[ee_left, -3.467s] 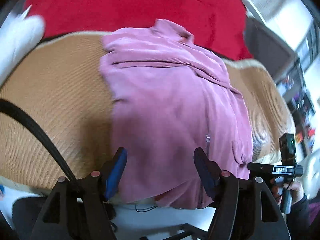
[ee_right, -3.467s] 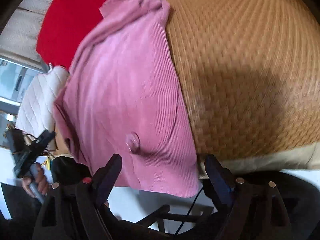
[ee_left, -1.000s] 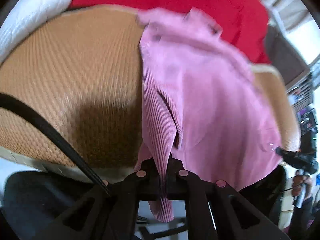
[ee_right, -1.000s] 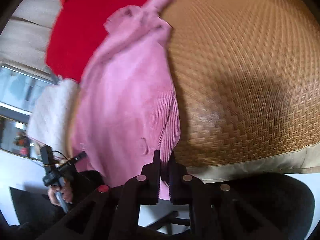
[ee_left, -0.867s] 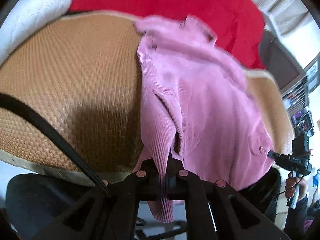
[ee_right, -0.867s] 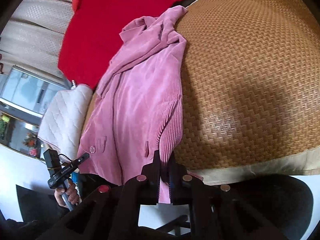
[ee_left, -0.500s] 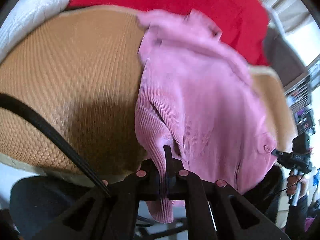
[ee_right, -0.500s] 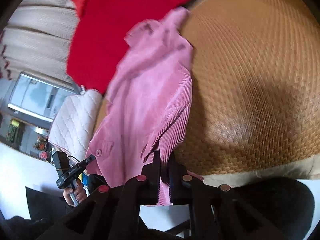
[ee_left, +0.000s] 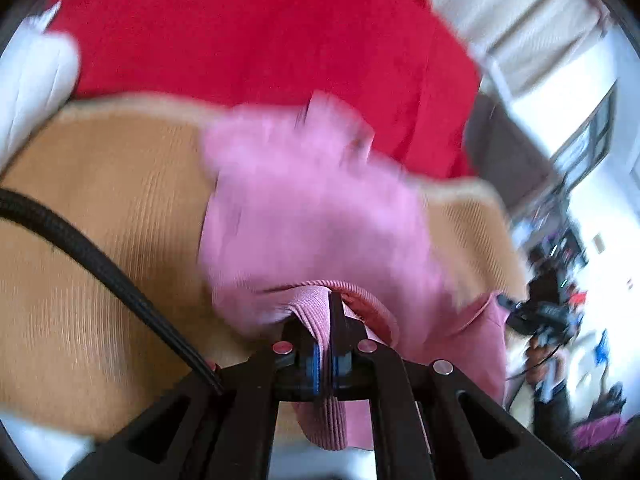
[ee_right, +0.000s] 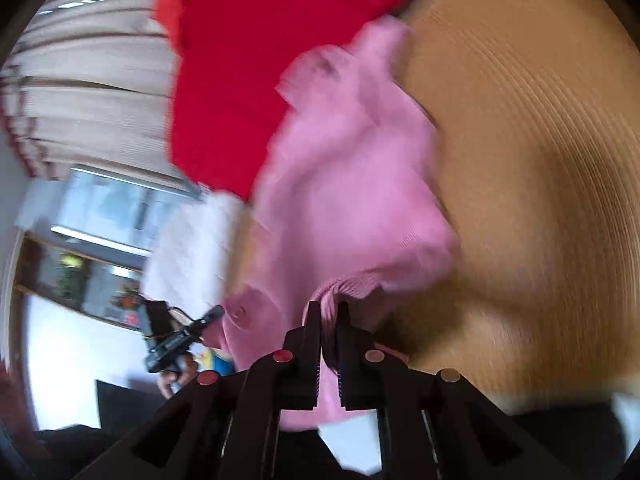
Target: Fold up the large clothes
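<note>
Count: one of each cloth item, two grippers.

1 pink corduroy garment (ee_left: 312, 220) on 1 woven tan mat (ee_left: 100, 208). 1 red blanket (ee_left: 248, 32) past the mat's far edge. 1 white quilted cushion (ee_left: 28, 80) at its far left corner. 2 grippers: left gripper (ee_left: 330, 334), right gripper (ee_right: 329, 336), each clamped on one piece of the garment's hem. 1 black cable (ee_left: 80, 256) crosses the left wrist view. 1 hand (ee_right: 176, 378) visible, under the left gripper in the right wrist view. Frames blurred; buttons uncountable.
</note>
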The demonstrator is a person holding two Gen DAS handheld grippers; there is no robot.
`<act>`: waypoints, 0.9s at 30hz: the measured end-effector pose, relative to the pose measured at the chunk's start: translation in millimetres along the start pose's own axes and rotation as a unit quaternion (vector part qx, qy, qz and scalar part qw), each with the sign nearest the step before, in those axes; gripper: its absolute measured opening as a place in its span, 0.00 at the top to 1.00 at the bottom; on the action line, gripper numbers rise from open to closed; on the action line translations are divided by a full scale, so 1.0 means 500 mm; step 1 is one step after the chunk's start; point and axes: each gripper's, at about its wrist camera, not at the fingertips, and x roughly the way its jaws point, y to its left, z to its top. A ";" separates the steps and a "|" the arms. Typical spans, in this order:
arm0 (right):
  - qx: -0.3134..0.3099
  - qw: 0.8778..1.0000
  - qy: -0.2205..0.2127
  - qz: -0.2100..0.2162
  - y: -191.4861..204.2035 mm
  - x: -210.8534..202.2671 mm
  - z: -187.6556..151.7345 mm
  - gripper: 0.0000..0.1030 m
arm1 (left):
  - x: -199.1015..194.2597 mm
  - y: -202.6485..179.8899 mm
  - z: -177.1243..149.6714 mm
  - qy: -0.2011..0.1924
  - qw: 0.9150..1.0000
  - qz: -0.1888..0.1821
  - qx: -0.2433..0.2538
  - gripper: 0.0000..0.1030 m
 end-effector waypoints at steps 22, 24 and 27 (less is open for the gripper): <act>0.047 0.992 -0.089 -0.077 -0.019 0.109 -0.019 0.27 | 0.146 0.170 -0.017 -0.075 0.973 0.096 -0.198 0.21; 0.053 0.989 -0.096 -0.094 -0.026 0.144 -0.001 0.27 | 0.194 0.144 -0.036 -0.056 0.975 0.083 -0.199 0.21; 0.127 0.973 -0.155 -0.118 -0.063 0.180 0.031 0.28 | 0.259 0.117 -0.034 -0.055 0.972 0.133 -0.184 0.16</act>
